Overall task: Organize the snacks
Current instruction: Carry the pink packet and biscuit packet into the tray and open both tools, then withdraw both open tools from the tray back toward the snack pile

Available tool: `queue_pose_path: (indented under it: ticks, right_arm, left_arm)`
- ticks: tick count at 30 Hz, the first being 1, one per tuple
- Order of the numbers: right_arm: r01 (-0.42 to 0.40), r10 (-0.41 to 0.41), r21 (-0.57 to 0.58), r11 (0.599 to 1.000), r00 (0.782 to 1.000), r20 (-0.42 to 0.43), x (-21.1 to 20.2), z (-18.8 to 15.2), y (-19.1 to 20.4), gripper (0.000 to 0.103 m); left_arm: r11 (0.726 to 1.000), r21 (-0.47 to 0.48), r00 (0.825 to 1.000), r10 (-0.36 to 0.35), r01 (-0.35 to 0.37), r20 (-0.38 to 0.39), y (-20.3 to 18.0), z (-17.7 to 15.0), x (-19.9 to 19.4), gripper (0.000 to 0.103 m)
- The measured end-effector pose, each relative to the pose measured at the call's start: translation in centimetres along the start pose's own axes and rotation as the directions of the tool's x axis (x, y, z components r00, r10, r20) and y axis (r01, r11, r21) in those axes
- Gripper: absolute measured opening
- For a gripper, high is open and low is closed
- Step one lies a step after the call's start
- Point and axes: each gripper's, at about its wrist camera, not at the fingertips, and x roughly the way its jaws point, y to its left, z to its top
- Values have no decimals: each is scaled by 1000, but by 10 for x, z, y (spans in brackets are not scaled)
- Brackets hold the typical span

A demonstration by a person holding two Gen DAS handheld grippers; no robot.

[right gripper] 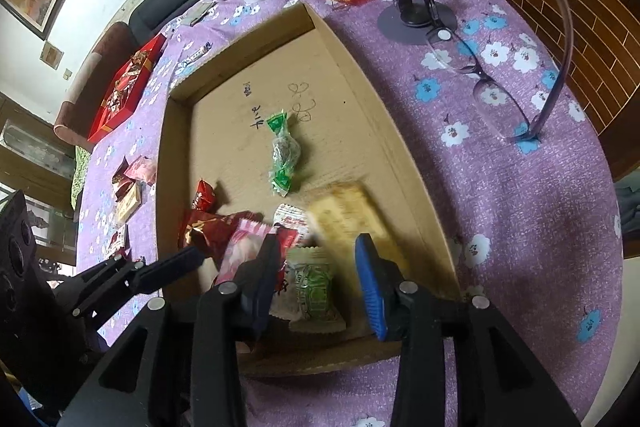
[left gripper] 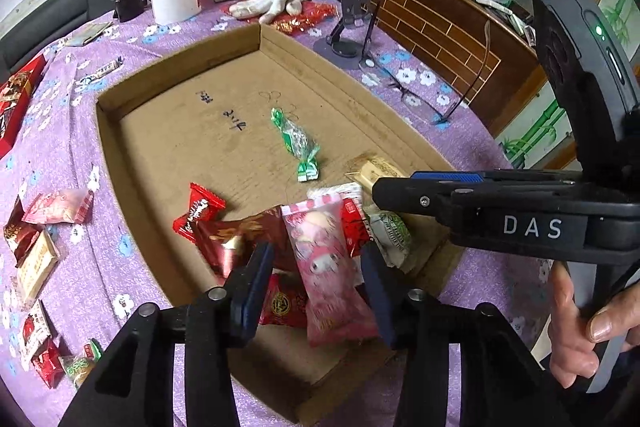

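- The left gripper (left gripper: 316, 291) points forward and down, its two fingers spread apart with a clear gap between them.
- Its fingers (left gripper: 256, 291) carry dark blue pads and neither one presses on anything.
- The right gripper (right gripper: 320, 283) also tilts forward and down, fingers held wide.
- One right fingertip (right gripper: 370, 283) shows a bright blue ribbed pad; the other is dark.
- In the left wrist view, the right gripper reaches in sideways from the right of the left gripper, just ahead of its fingertips.
- The person's right hand (left gripper: 588, 327) wraps the right gripper's handle, fingers curled, a thumbnail showing.
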Motion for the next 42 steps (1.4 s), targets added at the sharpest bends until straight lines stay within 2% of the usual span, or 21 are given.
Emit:
queue_pose_path:
  ticks: [8, 18, 33, 42]
  right_arm:
    - [4, -5, 19, 1000, 999, 54, -18, -3, 1, 38]
    - [-11, 10, 19, 1000, 996, 87, -30, -8, 16, 38]
    - [-27, 31, -57, 998, 997, 75, -27, -20, 71, 41]
    - [-36, 43, -137, 990, 998, 50, -18, -31, 114, 41]
  left_arm:
    - [1000, 2, 999, -5, 5, 52, 1, -1, -17, 52]
    - [1000, -3, 995, -3, 4, 104, 10, -10, -41, 52]
    - [996, -83, 988, 30, -17, 151, 51, -35, -72, 53]
    - [985, -167, 985, 58, -30, 164, 90, -64, -91, 53]
